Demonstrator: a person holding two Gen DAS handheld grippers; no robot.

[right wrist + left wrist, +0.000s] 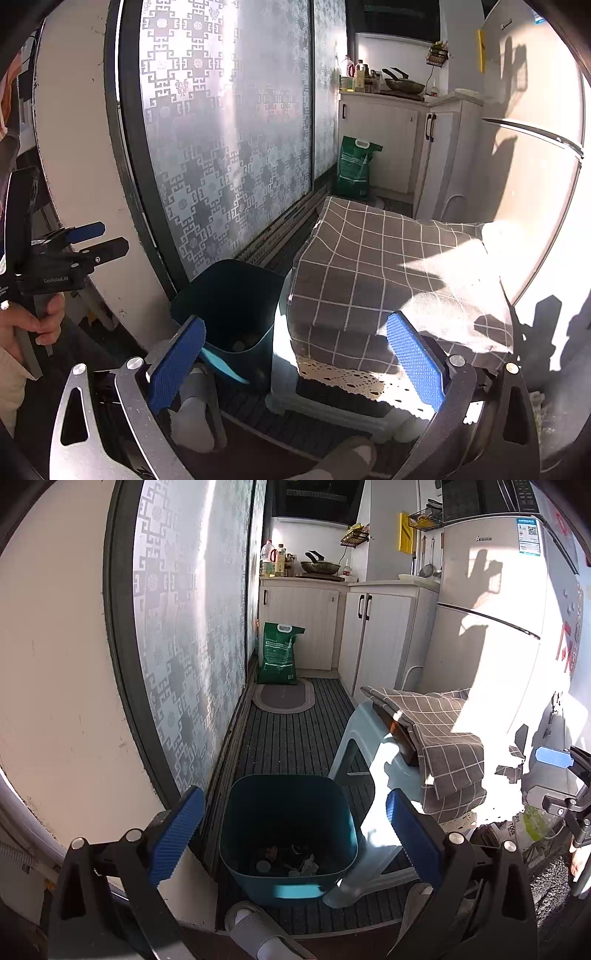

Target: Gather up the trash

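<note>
The left gripper [295,834] hangs with its blue-padded fingers spread wide and empty above the teal trash bin [288,853], where scraps of trash [291,858] (possibly wrappers and a lid; the shade hides detail) lie at the bottom. The right gripper [295,363], fingers likewise apart and holding nothing, faces the checked cloth [373,273] draped over the pale stool [369,760] just beside the bin. Farther off, a green sack [279,653] leans against the white cabinets [376,635].

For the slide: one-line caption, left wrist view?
Open left gripper hovers over teal bin holding scraps, beside a plastic stool draped in checked cloth.
</note>
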